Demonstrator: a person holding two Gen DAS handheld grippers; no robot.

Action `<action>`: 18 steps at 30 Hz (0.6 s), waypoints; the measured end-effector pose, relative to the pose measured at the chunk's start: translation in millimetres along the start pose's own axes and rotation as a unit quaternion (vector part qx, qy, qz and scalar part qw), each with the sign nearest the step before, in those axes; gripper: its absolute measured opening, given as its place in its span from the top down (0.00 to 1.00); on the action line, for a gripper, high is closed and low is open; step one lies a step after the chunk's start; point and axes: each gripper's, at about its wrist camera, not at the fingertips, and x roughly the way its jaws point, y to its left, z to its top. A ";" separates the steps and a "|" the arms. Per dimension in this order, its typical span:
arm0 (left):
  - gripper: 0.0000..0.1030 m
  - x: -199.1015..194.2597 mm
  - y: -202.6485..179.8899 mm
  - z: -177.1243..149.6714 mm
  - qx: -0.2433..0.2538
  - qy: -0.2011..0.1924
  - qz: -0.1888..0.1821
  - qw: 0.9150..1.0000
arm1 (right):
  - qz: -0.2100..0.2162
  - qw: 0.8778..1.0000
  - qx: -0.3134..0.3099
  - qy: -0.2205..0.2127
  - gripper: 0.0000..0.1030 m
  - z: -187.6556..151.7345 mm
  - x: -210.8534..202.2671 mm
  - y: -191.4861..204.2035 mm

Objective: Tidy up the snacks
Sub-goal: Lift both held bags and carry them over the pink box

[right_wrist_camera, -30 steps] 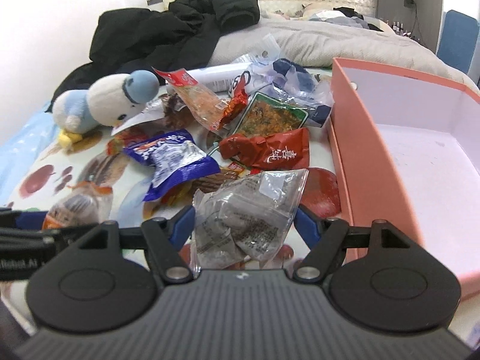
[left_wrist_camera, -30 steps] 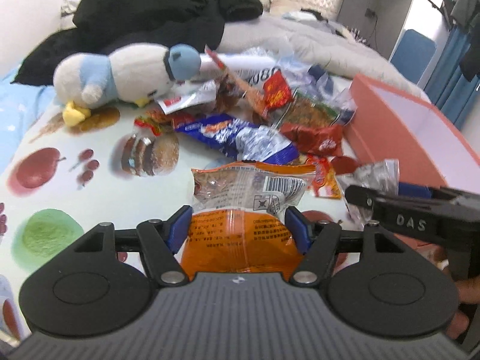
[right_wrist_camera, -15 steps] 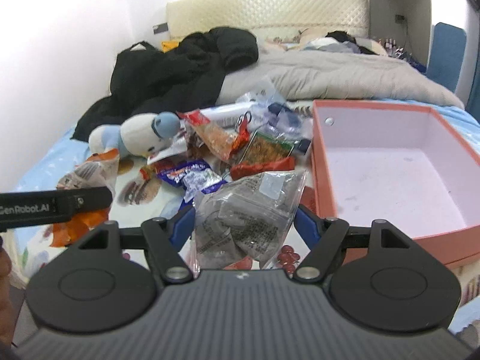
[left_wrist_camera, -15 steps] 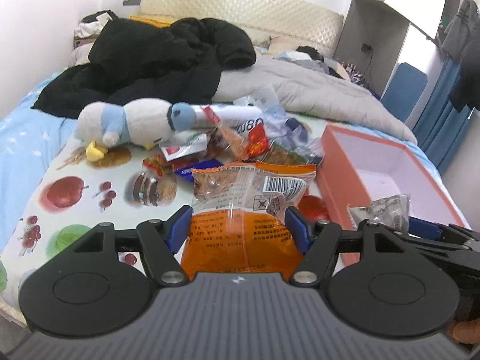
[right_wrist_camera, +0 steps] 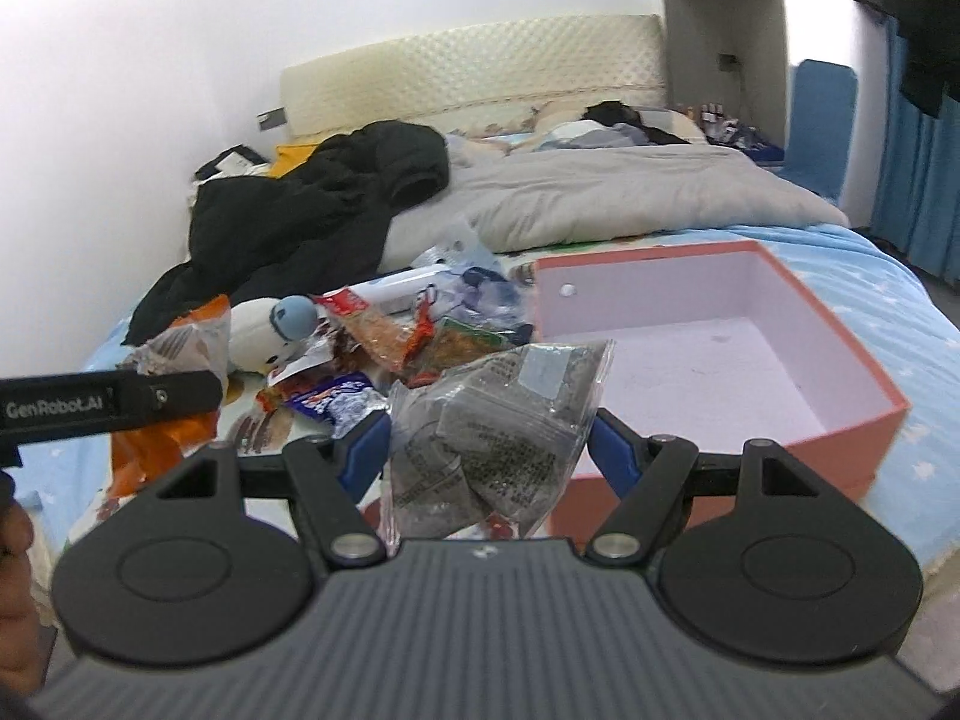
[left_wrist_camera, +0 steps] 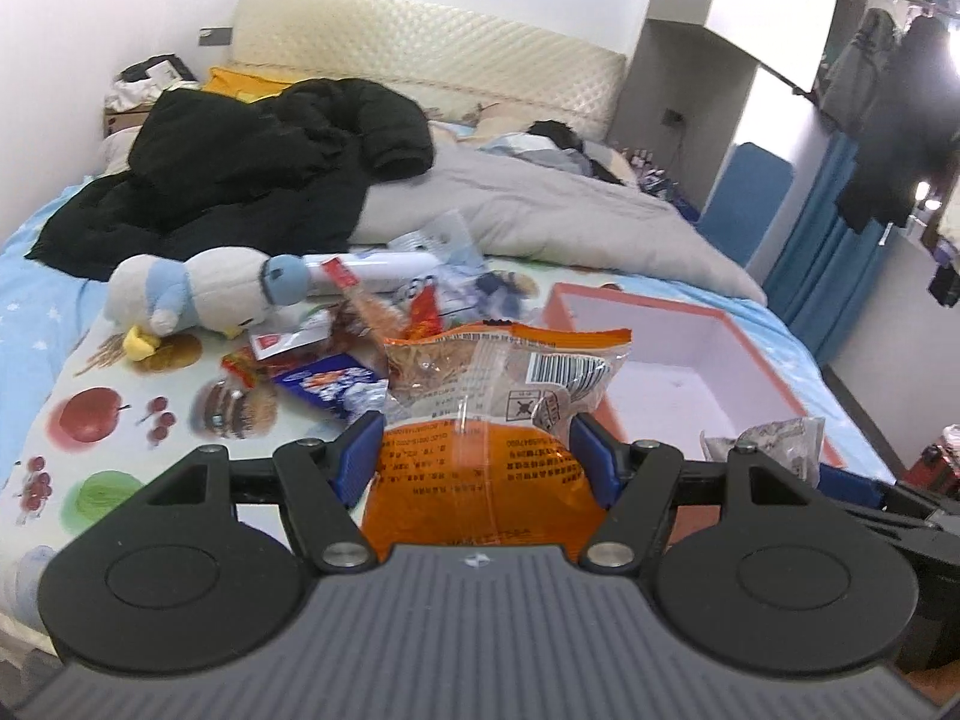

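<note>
My left gripper (left_wrist_camera: 477, 456) is shut on an orange snack bag (left_wrist_camera: 492, 420) and holds it up in the air above the bed. The bag also shows at the left of the right wrist view (right_wrist_camera: 180, 348). My right gripper (right_wrist_camera: 486, 450) is shut on a clear bag of dark snacks (right_wrist_camera: 492, 420), held up near the front left corner of the orange box (right_wrist_camera: 780, 420). That bag also shows in the left wrist view (left_wrist_camera: 774, 444). The box (left_wrist_camera: 678, 372) is open with a bare white inside. Several loose snack packets (right_wrist_camera: 414, 336) lie in a pile left of the box (left_wrist_camera: 360, 348).
A white and blue plush toy (left_wrist_camera: 204, 294) lies left of the pile on a fruit-print sheet (left_wrist_camera: 90, 420). A black jacket (left_wrist_camera: 258, 162) and a grey duvet (left_wrist_camera: 540, 216) cover the back of the bed. A blue chair (left_wrist_camera: 744, 198) and blue curtains (left_wrist_camera: 822, 276) stand at the right.
Both grippers have risen and drawn back from the bed, each still holding its bag. The pile and the box now look smaller and farther below.
</note>
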 end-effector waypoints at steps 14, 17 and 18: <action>0.30 12.2 -82.3 4.6 0.057 0.024 -0.069 0.996 | -0.057 0.997 0.042 -0.010 0.28 5.1 -43.5 -56.1; 0.30 30.1 -99.1 12.9 0.068 0.033 -0.080 0.994 | -0.067 0.996 0.052 -0.006 0.28 7.2 -38.3 -69.6; 0.30 36.8 -104.5 15.4 0.071 0.036 -0.084 0.993 | -0.069 0.996 0.055 -0.004 0.28 8.8 -34.7 -73.8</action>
